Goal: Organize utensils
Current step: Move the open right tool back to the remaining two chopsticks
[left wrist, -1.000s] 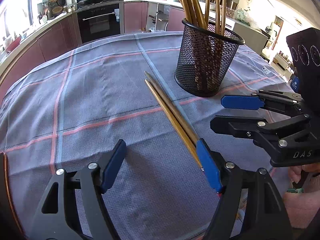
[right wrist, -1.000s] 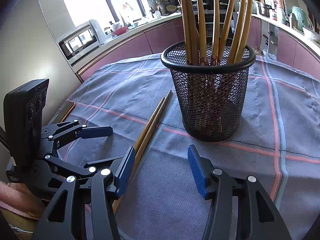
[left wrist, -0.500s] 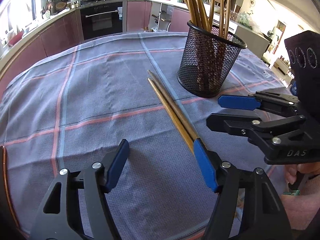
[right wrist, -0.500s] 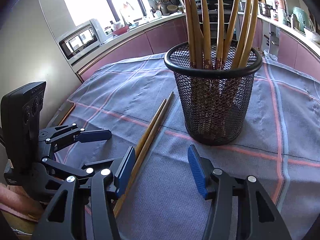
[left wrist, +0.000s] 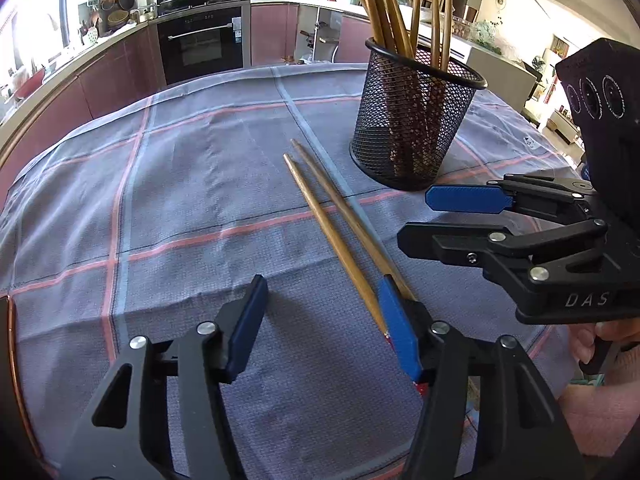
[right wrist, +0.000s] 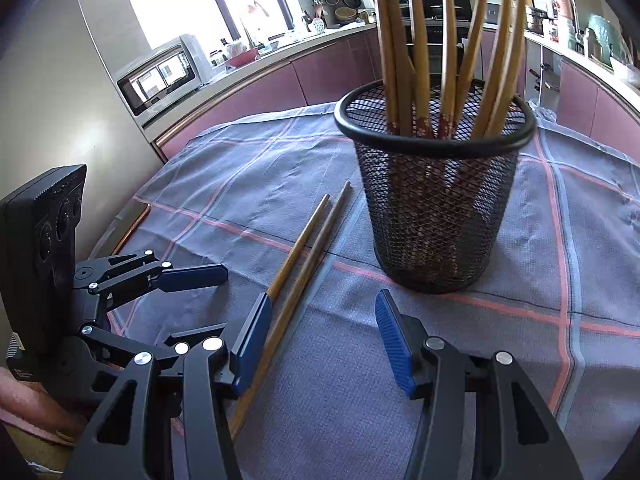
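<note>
Both of your grippers have edged nearer the holder [right wrist: 436, 196] over the last second. Your left gripper [left wrist: 320, 332] hangs spread, holding nothing, its right pad [left wrist: 398, 330] touching the two chopsticks [left wrist: 340, 226] on the cloth [left wrist: 192, 184]. Your right gripper [right wrist: 320, 344] is spread and empty too, the holder beyond it full of upright chopsticks.

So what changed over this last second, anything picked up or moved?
Nothing grasped. Both open grippers, left gripper and right gripper, eased slightly forward toward the mesh holder. The two loose chopsticks lie unmoved on the tablecloth; the holder's chopsticks are unchanged.
</note>
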